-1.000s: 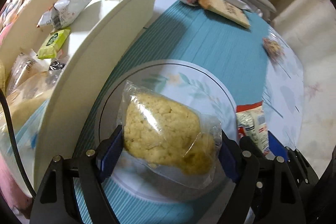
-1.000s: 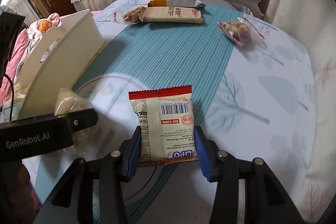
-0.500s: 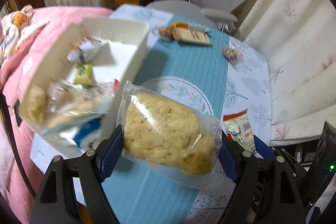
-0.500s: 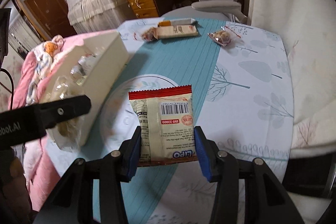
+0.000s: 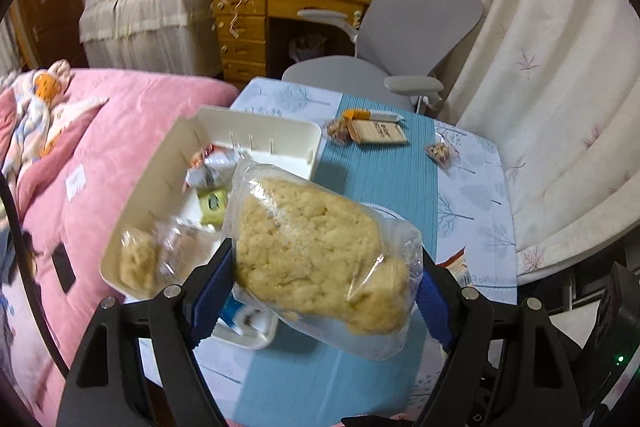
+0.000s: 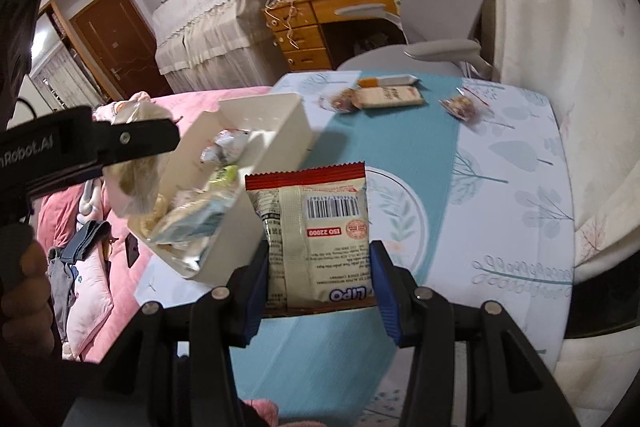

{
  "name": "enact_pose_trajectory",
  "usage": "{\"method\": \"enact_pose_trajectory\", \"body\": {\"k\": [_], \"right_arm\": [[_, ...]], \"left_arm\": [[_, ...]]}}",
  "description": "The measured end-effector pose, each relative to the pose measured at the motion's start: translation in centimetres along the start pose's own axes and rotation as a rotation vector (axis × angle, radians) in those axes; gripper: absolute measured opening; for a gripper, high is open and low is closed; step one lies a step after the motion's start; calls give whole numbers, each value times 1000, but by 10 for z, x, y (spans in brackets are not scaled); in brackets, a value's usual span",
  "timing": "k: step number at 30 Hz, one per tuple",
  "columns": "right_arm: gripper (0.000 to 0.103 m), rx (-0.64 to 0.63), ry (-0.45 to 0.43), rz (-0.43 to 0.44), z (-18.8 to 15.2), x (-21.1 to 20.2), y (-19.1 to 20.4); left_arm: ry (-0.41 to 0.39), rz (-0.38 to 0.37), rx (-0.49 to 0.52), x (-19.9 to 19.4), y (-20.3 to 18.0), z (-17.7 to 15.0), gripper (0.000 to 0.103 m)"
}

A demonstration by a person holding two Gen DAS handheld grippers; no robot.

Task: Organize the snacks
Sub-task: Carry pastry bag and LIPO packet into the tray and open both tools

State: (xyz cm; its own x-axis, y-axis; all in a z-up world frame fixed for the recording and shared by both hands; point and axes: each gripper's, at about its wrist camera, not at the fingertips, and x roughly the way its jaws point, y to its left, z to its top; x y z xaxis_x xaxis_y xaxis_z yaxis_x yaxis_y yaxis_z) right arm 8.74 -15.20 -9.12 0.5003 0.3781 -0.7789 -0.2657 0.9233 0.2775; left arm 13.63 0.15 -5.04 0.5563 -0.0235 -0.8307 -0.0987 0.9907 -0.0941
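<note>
My left gripper (image 5: pixel 316 291) is shut on a clear bag with a yellow crumbly cake (image 5: pixel 316 251), held high above the table. My right gripper (image 6: pixel 318 279) is shut on a red-and-cream Lipo packet (image 6: pixel 316 227), also lifted. The white storage box (image 5: pixel 276 137) sits at the table's left edge with several snack packets inside. In the right wrist view the left gripper (image 6: pixel 120 147) hangs over the white box (image 6: pixel 280 135) with the cake bag (image 6: pixel 136 183) in it. A brown bar pack (image 6: pixel 388 97) and two small clear snack bags (image 6: pixel 460 107) lie at the table's far end.
A round plate (image 6: pixel 416 211) lies on the blue runner in the middle of the table. A grey office chair (image 5: pixel 420 23) and a wooden desk stand beyond the far end. A pink bed (image 5: pixel 100 147) runs along the left. White curtains hang on the right.
Both grippers have risen well above the table with their packets still gripped. The left one lifted the cake bag off the plate and swung left toward the box.
</note>
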Motion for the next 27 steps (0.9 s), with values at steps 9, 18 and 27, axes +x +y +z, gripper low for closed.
{"method": "enact_pose_trajectory", "body": {"k": [9, 18, 27], "right_arm": [[48, 43, -66, -23, 17, 12, 57], [48, 122, -123, -37, 35, 44, 114], [49, 267, -115, -65, 31, 87, 151]], "left_arm": [[-42, -43, 107, -14, 56, 35, 80], [-40, -100, 225, -4, 113, 57, 81], [59, -169, 328, 25, 155, 60, 82]]}}
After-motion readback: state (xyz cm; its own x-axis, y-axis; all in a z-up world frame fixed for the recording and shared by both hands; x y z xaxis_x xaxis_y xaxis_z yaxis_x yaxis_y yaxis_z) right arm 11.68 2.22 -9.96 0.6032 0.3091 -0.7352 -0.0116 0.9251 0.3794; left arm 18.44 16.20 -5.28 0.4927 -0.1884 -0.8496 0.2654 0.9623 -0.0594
